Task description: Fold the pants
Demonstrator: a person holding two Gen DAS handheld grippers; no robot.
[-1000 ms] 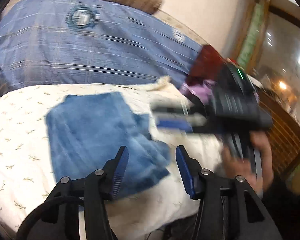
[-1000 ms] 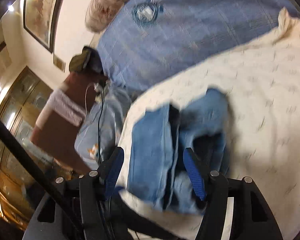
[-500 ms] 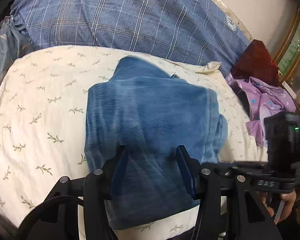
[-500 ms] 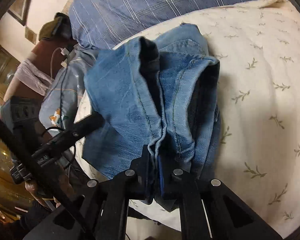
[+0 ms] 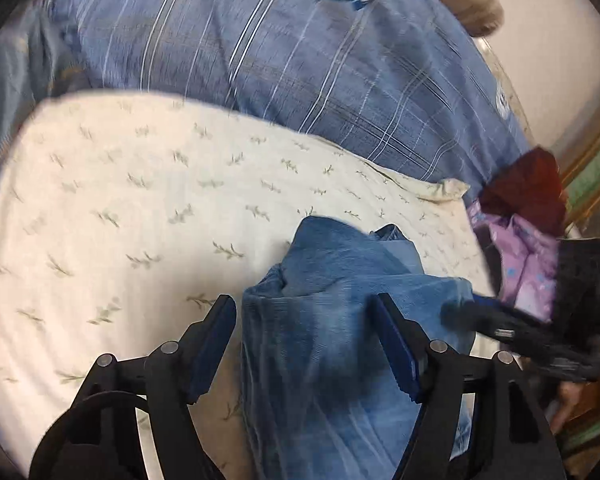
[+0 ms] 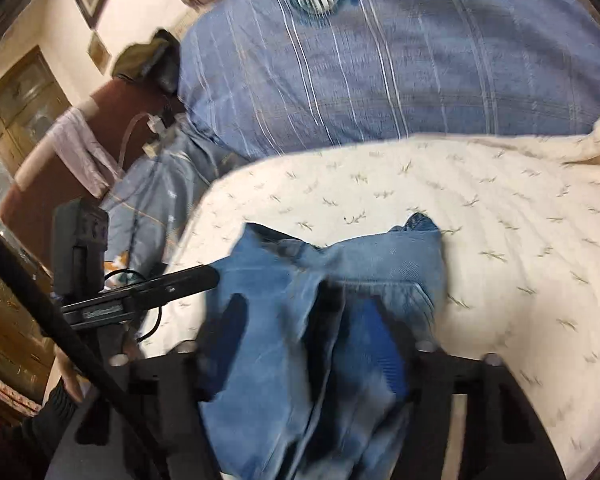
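Observation:
The folded blue jeans (image 5: 340, 320) lie bunched at the near edge of a cream leaf-print sheet (image 5: 140, 200). My left gripper (image 5: 306, 344) is open, its blue-padded fingers on either side of the denim stack. In the right wrist view the jeans (image 6: 332, 280) fill the lower middle, blurred by motion. My right gripper (image 6: 312, 344) has its jaws spread apart with denim draped between and over them. The right gripper also shows at the right edge of the left wrist view (image 5: 500, 320), its tip at the jeans' right side.
A blue plaid pillow or duvet (image 5: 300, 60) lies behind the sheet. Purple and red clothes (image 5: 528, 248) are piled at the right. A brown chair with a pale cloth (image 6: 72, 152) and cables stands left of the bed.
My right gripper, shut on the jeans' fold half a second ago, has opened. The jeans have been pulled nearer the bed edge and bunched. My left gripper stays open.

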